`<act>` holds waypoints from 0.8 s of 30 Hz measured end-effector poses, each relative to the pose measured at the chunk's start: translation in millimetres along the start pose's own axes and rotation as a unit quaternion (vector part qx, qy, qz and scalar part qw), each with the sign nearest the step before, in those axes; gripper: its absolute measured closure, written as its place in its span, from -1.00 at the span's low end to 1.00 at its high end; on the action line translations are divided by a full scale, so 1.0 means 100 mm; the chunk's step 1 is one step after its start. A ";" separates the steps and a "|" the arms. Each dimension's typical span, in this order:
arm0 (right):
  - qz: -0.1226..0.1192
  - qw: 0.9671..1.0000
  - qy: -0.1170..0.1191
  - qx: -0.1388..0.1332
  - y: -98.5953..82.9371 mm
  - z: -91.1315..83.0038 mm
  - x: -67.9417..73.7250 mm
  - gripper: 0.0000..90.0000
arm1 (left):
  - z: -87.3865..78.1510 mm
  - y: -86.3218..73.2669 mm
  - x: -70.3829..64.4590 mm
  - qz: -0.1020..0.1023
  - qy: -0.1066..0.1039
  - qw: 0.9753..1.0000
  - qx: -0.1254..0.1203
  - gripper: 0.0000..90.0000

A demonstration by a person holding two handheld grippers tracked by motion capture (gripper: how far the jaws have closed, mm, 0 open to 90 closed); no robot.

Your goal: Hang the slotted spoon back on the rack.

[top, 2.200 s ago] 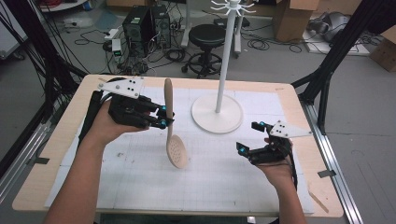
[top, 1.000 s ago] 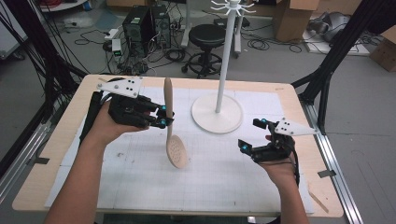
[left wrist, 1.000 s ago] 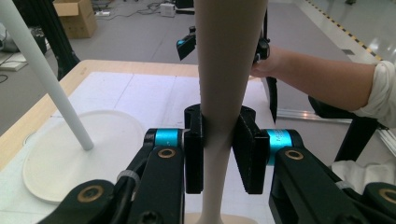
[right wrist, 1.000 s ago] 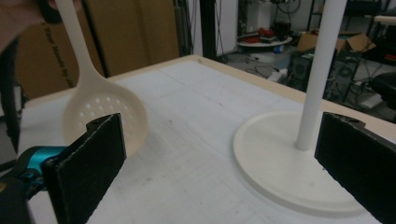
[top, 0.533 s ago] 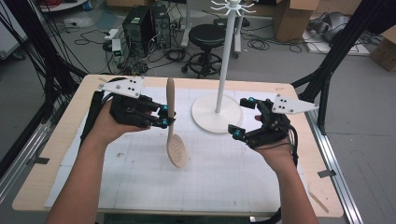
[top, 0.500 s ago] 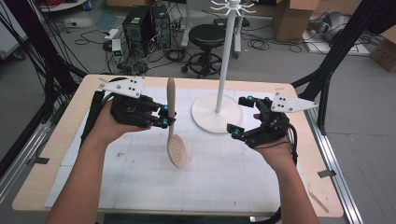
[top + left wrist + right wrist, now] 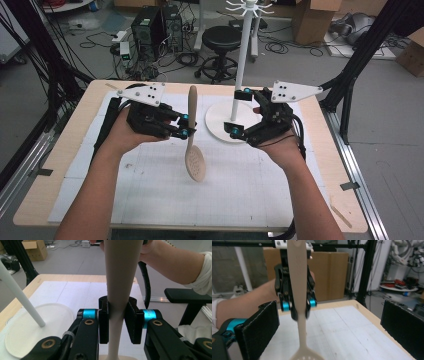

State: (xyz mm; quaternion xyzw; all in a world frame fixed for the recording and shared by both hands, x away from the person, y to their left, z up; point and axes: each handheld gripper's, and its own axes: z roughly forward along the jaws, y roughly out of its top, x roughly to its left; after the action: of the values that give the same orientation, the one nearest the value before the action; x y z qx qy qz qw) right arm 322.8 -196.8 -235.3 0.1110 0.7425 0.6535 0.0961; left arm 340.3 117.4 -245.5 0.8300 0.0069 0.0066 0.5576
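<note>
A beige slotted spoon [image 7: 192,135] hangs upright above the table, bowl down and handle up. My left gripper [image 7: 184,125] is shut on its handle; the left gripper view shows the two black pads clamped on the spoon handle [image 7: 117,290]. My right gripper [image 7: 240,112] stands open in front of the white stand [image 7: 239,65], its jaws wide apart and facing left toward the spoon. In the right gripper view the spoon [image 7: 298,290] hangs ahead between the right gripper's pads [image 7: 259,327], apart from them, with the left gripper [image 7: 298,303] behind it.
The white stand's round base [image 7: 220,122] rests on the white mat [image 7: 150,195] at the table's back centre, with a hooked top high on its pole. A wooden stick [image 7: 342,214] lies near the right front edge. Black frame posts flank the table.
My right gripper has risen from the right front of the table and swung left, up beside the stand's pole, facing the spoon. The left gripper and spoon have stayed put.
</note>
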 end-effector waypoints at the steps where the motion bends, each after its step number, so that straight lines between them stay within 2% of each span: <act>1: 0.001 1.000 0.005 -0.001 0.02 0.03 0.00 -0.98 | 0.01 0.00 0.00 0.000 0.000 1.000 0.002 0.67; 11: -0.007 0.999 0.032 0.001 0.07 0.27 0.05 -0.87 | 0.08 0.02 -0.01 0.004 -0.006 1.000 0.005 0.67; 14: -0.007 0.999 0.049 0.000 0.08 0.33 0.06 -0.70 | 0.10 0.03 -0.02 0.005 -0.008 1.000 0.005 0.67; 18: -0.005 0.998 0.058 -0.003 0.09 0.39 0.07 -0.66 | 0.12 0.05 -0.02 0.008 -0.009 1.000 0.003 0.67; 24: -0.003 0.997 0.073 -0.004 0.10 0.44 0.07 -0.47 | 0.13 0.05 -0.03 0.009 -0.011 1.000 0.005 0.67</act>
State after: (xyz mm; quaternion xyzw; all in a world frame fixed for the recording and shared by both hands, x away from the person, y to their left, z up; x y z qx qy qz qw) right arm 329.2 -152.3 -231.3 0.0603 0.7452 0.6627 0.0439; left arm 338.0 103.3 -245.6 0.8328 -0.0069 0.0029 0.5535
